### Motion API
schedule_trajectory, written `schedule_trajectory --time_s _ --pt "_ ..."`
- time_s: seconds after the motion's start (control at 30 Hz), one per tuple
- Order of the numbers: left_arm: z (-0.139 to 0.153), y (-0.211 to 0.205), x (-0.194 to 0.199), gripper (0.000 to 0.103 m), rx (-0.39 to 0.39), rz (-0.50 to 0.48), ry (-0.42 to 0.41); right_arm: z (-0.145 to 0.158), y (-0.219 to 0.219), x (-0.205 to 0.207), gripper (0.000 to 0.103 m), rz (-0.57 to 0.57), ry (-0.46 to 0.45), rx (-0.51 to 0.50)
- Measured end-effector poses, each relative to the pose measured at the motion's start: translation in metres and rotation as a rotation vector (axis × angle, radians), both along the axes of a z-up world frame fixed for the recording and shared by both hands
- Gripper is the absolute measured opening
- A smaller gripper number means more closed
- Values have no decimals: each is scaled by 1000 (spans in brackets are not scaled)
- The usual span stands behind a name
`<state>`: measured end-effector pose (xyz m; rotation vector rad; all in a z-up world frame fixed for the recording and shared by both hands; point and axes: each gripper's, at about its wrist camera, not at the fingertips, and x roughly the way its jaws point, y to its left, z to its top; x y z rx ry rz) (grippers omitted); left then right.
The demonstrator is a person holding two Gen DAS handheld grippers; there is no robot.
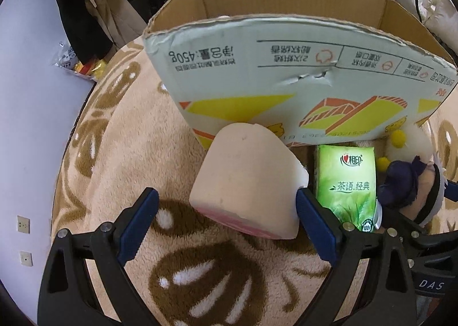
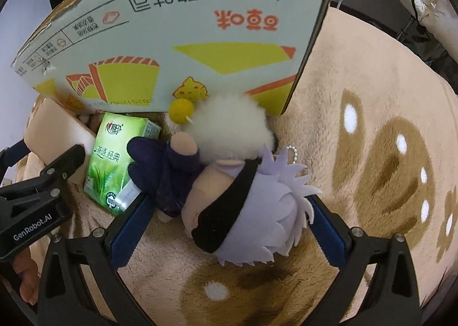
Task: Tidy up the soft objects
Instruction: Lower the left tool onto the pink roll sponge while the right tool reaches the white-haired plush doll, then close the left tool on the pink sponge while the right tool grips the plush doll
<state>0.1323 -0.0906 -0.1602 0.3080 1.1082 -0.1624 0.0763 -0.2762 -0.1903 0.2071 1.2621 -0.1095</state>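
Box sits open-topped on the plush rug. I see the sponge block, tissue pack and doll lined along its front wall. Left gripper spread, one finger touching the sponge block; right gripper spread around the doll.

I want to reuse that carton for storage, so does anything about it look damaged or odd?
Yes. The cardboard box has a small tear and dent in its printed front wall, and its top edge is ragged. Its printing reads upside down, so it seems to stand inverted on the blanket.
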Motion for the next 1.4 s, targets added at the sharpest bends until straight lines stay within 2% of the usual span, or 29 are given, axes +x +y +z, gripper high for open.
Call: schedule_trajectory --time_s 0.1,0.2,0.27,0.47,0.83,1.03,1.23,1.4 --pt "-2 0 -1 92 -12 -3 -2 -3 0 0 103 3 6 3" --pt "-2 -3 -3 78 -36 -32 5 -7 3 7 103 11 15 -2" --pt "-3 -6 -5 62 -63 -57 17 -9 5 16 95 21 27 25" --pt "-3 -12 -10 51 -47 -86 -6 -14 10 17 88 25 37 33" --pt "1 -6 -13 43 -65 -52 -4 7 19 9 80 56 -6 0" --pt "8 -3 -20 42 -62 -35 -14 26 27 2 80 71 -52 -33" --pt "25 0 -35 42 -63 -16 -63 48 20 -10 80 57 -106 -57" --pt "44 5 -48 42 -39 9 -135 69 25 -19 80 68 -157 -75"
